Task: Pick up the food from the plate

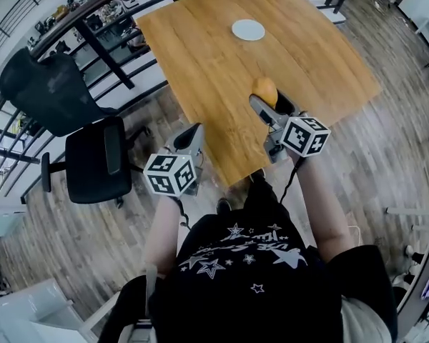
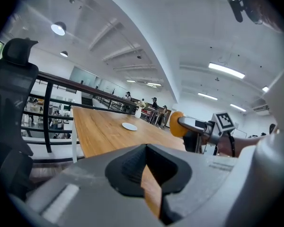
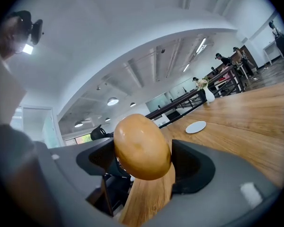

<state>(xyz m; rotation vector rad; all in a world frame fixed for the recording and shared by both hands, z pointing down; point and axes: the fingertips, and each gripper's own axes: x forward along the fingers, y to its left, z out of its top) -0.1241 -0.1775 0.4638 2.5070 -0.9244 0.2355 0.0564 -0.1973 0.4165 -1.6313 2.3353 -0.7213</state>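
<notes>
A round orange-brown piece of food is held above the wooden table, with my right gripper shut on it from both sides. The white plate lies bare farther out on the table, well beyond the food. My left gripper hovers at the table's near edge, left of the right one, its jaws together with nothing in them. In the left gripper view the food shows at the right and the plate in the distance.
A black office chair stands on the floor left of the table. A dark railing runs behind the table's left side. A white vase stands at the table's far end. People sit far off in the room.
</notes>
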